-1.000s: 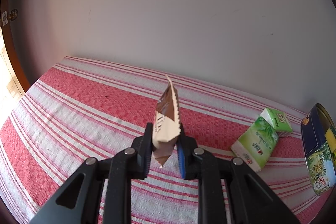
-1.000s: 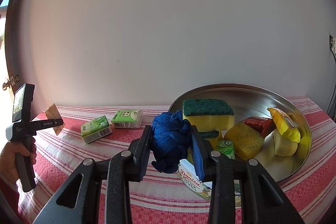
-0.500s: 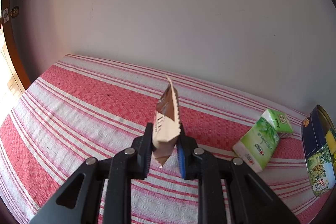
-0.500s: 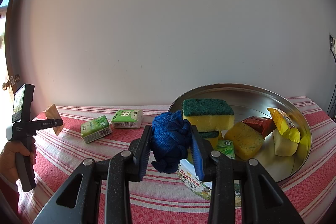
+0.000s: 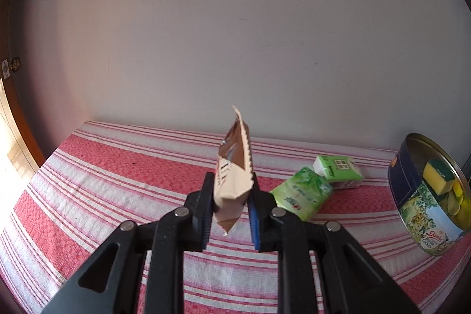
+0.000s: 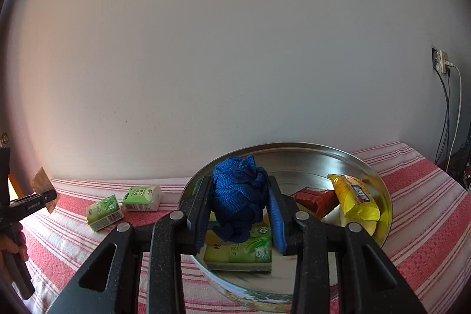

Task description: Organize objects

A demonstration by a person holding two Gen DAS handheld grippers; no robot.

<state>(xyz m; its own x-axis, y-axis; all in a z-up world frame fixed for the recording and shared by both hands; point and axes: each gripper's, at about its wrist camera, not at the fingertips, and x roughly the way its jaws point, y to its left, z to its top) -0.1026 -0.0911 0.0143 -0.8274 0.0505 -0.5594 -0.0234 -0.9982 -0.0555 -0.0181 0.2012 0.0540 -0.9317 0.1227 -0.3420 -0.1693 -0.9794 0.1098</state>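
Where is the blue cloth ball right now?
The blue cloth ball is clamped in the right hand-held gripper, above the round metal tin.

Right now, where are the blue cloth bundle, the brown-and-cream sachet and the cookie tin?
blue cloth bundle (image 6: 239, 196): right wrist view, middle of the knitted wad.
brown-and-cream sachet (image 5: 232, 184): left wrist view, cream face above the jaws.
cookie tin (image 5: 424, 211): left wrist view, printed outer wall.
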